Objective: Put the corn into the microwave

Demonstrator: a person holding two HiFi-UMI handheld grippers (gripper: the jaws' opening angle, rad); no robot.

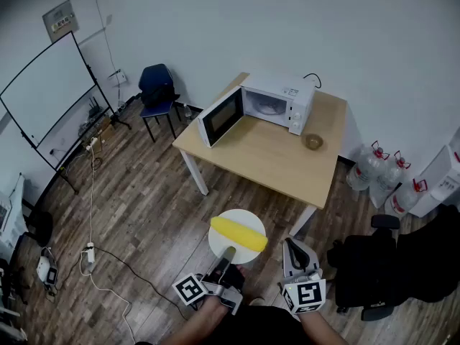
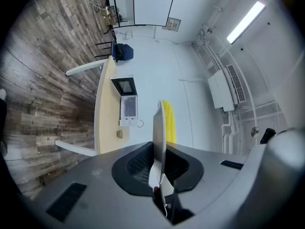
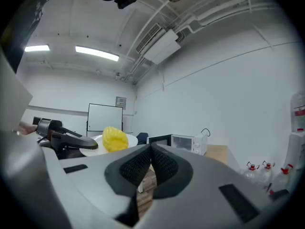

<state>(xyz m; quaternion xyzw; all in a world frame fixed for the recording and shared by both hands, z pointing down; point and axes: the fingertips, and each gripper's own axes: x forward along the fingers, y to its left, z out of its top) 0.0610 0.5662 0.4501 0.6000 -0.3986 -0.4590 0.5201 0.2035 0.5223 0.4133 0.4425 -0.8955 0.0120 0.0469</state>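
The left gripper (image 1: 227, 256) pinches the near rim of a white plate (image 1: 248, 215), holding it level so the corn cob (image 1: 238, 233) lying on it cannot roll off. Beside it, the right gripper (image 1: 292, 249) is pressed together on nothing. Well ahead, the microwave (image 1: 279, 100) stands on a wooden table (image 1: 273, 157), its door (image 1: 221, 116) swung open, ready for loading.

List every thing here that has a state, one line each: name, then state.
microwave, on the table, door swung open
corn, lying on the plate, not yet in the microwave
plate, held by its rim, short of the table
left gripper, shut on the plate
right gripper, shut, nothing between its jaws
small bowl, upright on the table beside the microwave
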